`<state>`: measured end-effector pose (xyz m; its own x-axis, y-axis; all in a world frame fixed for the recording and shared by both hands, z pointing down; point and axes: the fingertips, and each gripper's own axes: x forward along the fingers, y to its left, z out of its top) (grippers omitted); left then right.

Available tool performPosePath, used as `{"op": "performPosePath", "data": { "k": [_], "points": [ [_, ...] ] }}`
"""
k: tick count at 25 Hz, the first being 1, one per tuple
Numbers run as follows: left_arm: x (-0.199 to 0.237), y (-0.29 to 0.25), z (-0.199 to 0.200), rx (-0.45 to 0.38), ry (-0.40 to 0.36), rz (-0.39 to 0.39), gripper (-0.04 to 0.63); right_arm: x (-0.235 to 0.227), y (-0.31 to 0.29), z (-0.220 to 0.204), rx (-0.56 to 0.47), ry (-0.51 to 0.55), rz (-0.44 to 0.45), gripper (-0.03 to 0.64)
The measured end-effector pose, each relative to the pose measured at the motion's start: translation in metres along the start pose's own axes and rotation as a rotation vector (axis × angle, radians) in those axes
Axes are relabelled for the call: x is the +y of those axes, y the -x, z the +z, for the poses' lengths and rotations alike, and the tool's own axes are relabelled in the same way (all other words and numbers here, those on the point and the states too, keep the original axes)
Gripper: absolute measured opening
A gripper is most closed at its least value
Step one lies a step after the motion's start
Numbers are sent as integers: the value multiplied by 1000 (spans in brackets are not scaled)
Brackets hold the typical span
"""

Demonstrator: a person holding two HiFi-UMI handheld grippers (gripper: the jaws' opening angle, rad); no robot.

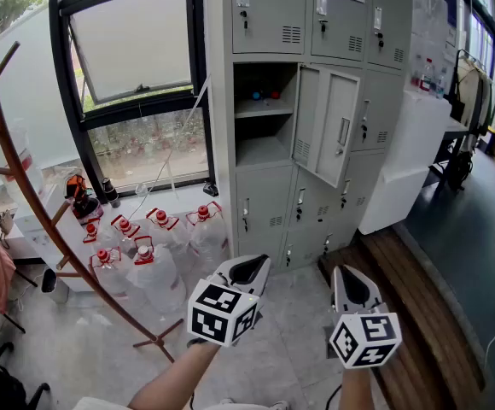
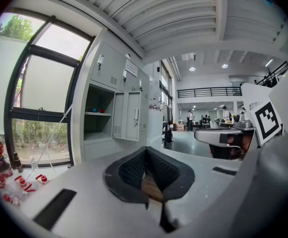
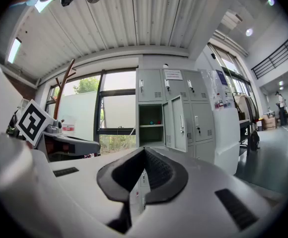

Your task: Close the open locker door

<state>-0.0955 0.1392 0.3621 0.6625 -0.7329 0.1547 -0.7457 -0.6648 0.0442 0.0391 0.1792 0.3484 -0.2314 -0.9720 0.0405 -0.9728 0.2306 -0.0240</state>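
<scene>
The open locker door (image 1: 331,126) stands far ahead, mid-row, swung rightward. Probably light, stiff sheet metal; push its flat face near the handle (image 1: 344,132). Left tool (image 1: 252,269) and right tool (image 1: 351,287) are clenched, empty.

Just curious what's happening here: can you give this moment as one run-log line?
locker door: open, untouched | left gripper: shut, empty | right gripper: shut, empty | position: both short of lockers
</scene>
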Motion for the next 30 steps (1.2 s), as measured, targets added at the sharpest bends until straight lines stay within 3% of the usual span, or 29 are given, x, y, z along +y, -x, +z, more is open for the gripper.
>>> {"op": "performPosePath", "data": {
  "k": [20,30],
  "points": [
    [-84,-86,12,13,-7,-9,6,-94,5,-9,23,-20,69,5],
    [-81,-122,7,30,-8,2,6,-124,-16,-18,30,-33,84,6]
  ]
}}
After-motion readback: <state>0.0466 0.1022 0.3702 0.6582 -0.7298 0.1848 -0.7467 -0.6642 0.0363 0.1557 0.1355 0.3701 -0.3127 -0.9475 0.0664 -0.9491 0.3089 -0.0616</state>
